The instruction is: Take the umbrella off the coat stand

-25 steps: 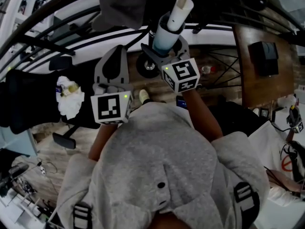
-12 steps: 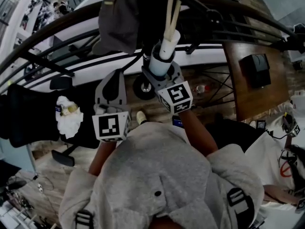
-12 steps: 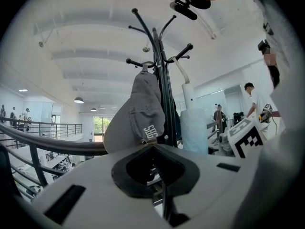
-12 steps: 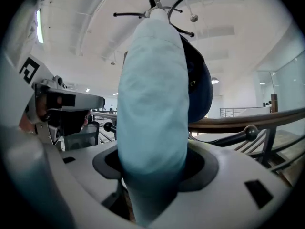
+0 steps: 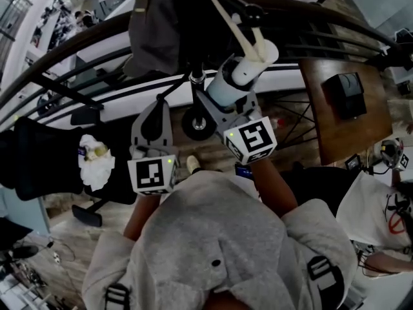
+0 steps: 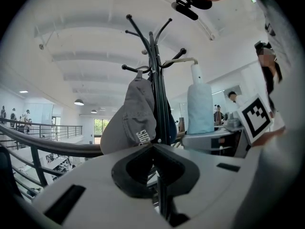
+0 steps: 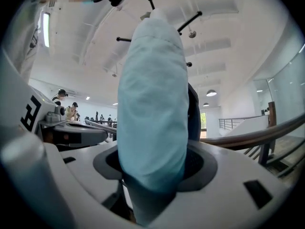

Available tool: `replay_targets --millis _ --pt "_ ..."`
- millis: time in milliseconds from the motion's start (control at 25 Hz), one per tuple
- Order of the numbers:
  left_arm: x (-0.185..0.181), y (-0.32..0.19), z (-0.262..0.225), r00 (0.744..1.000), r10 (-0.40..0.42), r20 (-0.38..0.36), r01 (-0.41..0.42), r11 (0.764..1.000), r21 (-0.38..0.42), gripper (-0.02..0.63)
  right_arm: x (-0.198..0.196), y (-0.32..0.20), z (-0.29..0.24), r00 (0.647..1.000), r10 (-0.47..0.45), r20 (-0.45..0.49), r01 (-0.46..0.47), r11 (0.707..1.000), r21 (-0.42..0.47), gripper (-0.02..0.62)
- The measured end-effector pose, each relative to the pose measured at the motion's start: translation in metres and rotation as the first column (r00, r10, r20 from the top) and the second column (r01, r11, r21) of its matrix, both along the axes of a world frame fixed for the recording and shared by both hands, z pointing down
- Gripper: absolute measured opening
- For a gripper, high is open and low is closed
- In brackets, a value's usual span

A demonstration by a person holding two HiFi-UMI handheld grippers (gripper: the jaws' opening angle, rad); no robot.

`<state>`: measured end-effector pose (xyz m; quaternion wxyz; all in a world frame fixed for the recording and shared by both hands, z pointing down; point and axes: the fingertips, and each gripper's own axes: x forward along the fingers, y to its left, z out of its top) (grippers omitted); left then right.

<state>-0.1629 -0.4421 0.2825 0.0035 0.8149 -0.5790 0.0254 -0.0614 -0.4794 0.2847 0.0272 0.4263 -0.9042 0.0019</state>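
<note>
Left gripper [image 5: 157, 108] is clenched shut with nothing in it. It points level, straight at the stand [image 6: 160, 94], which sits dead ahead of its tips. A grey cap [image 6: 131, 123] hangs off a peg just left of the pole, right in front of that gripper too. A dark railing [image 6: 47, 142] curves off to its left, further back.

The umbrella [image 7: 152, 104], folded up and pale blue, is ahead and to the right of the left gripper, beside the stand. It stands upright with its white handle [image 6: 195, 73] on top. The cream crook bends over toward the pegs. From here I honestly can't tell if it's resting on one or just clear of it.

Right gripper [image 5: 226, 95] is the one doing the work. Its jaws have just been closing, and the umbrella is between them, gripped around the lower part of the blue bundle. The fabric fills that gripper's whole view, with the stand's pegs poking out behind and above it.
</note>
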Motion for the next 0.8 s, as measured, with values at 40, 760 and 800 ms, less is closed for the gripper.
replay_targets --millis 40,760,800 --pt "0.002 0.002 -0.001 1.000 0.002 0.000 -0.002 1.000 0.003 0.014 0.001 0.004 -0.006 1.000 -0.005 0.008 0.005 1.000 0.012 0.276" --pt "0.038 0.039 -0.018 1.000 0.005 0.030 -0.006 1.000 0.030 0.014 0.034 0.057 -0.055 0.997 -0.053 0.064 0.047 0.994 0.100 0.275" --pt "0.040 0.040 -0.019 1.000 0.005 0.028 -0.006 0.999 0.035 0.014 0.036 0.058 -0.055 0.997 -0.054 0.062 0.047 0.994 0.100 0.276"
